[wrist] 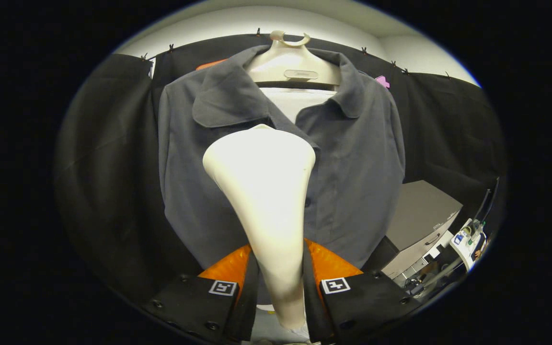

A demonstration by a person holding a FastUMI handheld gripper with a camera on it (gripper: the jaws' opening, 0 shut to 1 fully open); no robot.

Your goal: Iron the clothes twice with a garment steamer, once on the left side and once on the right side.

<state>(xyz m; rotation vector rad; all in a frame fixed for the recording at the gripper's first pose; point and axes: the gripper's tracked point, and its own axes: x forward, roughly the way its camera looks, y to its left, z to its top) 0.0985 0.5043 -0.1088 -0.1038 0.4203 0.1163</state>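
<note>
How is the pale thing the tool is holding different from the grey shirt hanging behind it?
The steamer is cream, smooth and hard-looking; the shirt is dark grey, soft cloth. The steamer stands clamped between the gripper's fingers; the shirt hangs from a hanger. The steamer flares into a broad head near the collar; the shirt spreads far wider behind it.

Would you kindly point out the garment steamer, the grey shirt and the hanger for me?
garment steamer [261,163]: gripper view, on its broad head, handle clamped between the fingers.
grey shirt [352,177]: gripper view, on the front panel beside the steamer.
hanger [295,64]: gripper view, on its body below the hook.
</note>
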